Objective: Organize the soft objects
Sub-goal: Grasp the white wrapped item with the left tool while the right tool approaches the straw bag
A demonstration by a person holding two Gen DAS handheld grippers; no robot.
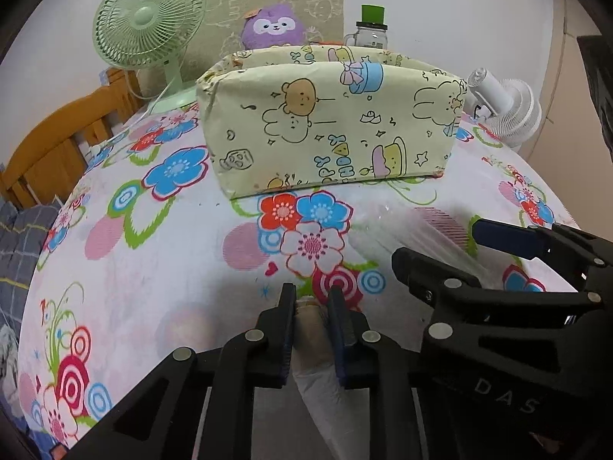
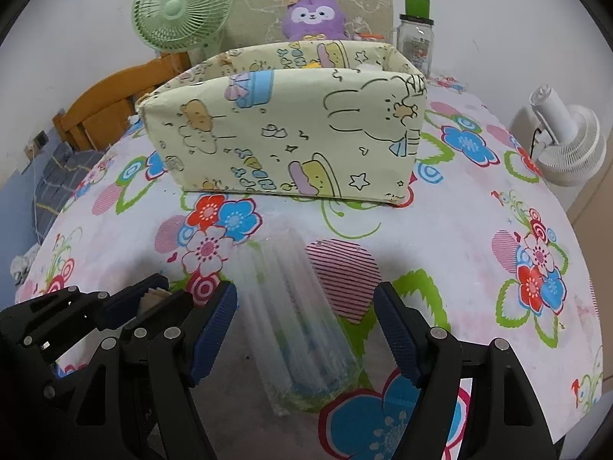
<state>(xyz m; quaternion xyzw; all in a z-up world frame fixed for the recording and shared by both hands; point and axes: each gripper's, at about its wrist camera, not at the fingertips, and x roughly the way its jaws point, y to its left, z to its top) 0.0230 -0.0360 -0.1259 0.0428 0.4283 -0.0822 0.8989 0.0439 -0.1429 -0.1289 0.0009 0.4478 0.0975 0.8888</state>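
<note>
Left gripper [image 1: 311, 303] clamped on a beige, plastic-wrapped soft item [image 1: 311, 320] above the floral tablecloth [image 1: 153, 268], right gripper [image 2: 306, 299] wide open around a clear packet [image 2: 295, 314] lying flat, cartoon-print box [image 2: 283, 130] behind

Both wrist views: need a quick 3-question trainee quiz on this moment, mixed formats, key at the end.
1. True or false: the left gripper is closed on a small beige item.
2. What lies between the open fingers of the right gripper? A) purple plush B) clear plastic packet C) green fan
3. Fill in: the purple plush sits ____ the cartoon-print fabric box.

Key: 1 true. 2 B, the clear plastic packet, lying flat on the floral tablecloth with the pads not touching it. 3 behind.
</note>
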